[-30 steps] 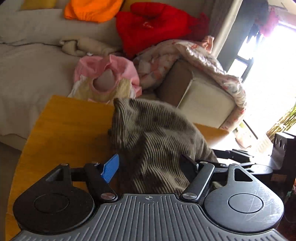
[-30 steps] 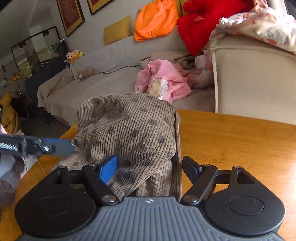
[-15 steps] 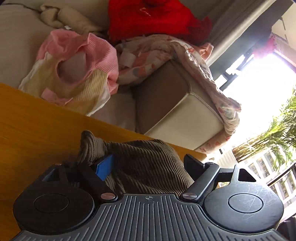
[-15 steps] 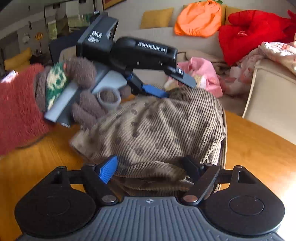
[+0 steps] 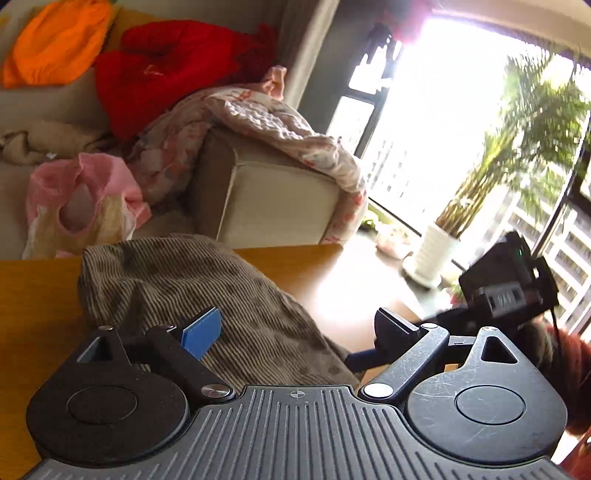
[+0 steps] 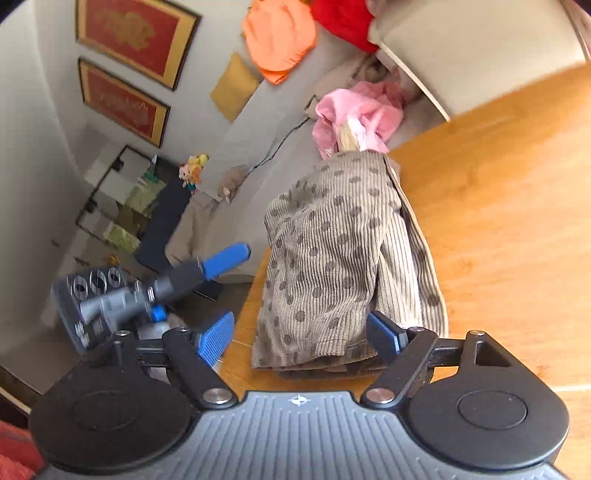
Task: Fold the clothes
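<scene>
The left tool [image 5: 295, 328], spread and just opening wider with nothing pinched, has the brown dotted garment [image 5: 207, 295] heaped on the bench [image 5: 37, 295] under its left finger; right view: the right tool [image 6: 301, 332], spread, straddles the garment's near hem, long axis running away; nearer.

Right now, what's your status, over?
Left gripper open, jaws just been opening, garment loose between them. Right gripper open, straddling garment. Garment heaped on table. No obstruction seen.

garments on sofa [image 5: 147, 70]: 5 | framed pictures [image 6: 125, 33]: 2 | potted plants [image 5: 436, 251]: 1
</scene>
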The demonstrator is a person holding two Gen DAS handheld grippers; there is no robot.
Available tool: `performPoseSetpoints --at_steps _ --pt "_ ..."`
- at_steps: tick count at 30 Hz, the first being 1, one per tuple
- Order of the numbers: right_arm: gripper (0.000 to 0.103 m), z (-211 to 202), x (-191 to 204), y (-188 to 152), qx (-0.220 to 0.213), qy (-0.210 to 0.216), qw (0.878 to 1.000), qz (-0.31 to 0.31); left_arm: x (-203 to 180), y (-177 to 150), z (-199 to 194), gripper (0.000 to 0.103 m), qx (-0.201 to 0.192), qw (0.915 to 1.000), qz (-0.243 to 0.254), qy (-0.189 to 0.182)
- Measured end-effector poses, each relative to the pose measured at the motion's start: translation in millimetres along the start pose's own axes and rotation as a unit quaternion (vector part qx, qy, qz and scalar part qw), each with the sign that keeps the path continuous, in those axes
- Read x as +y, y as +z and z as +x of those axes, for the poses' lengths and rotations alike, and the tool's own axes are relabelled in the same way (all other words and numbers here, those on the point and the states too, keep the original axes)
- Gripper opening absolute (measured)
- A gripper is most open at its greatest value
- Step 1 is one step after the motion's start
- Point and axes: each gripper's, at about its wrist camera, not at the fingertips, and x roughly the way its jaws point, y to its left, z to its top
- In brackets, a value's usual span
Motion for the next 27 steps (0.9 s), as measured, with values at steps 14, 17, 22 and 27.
performPoseSetpoints --at_steps 14,17,22,27 --pt "0.084 -28.3 17.1 24.0 -0.115 0.132 0.984 0.028 -43.6 -14.7 43.1 0.097 0.073 0.9902 0.101 0.064" --pt "0.084 -39.6 11.9 15.1 -0.129 0.029 0.991 -0.006 -34.9 -14.3 44.0 0.100 0.092 0.9942 0.053 -0.018" --pt "0.084 -30.7 3.5 9.7 -0.114 -0.004 0.993 -0.009 -41.6 -29.6 50.0 0.100 0.112 0.9926 0.044 -0.012" --pt "0.084 -17.6 -0.8 9.3 -0.090 0.019 0.996 0.009 -51.9 -19.3 26.9 0.100 0.073 0.9897 0.110 0.055"
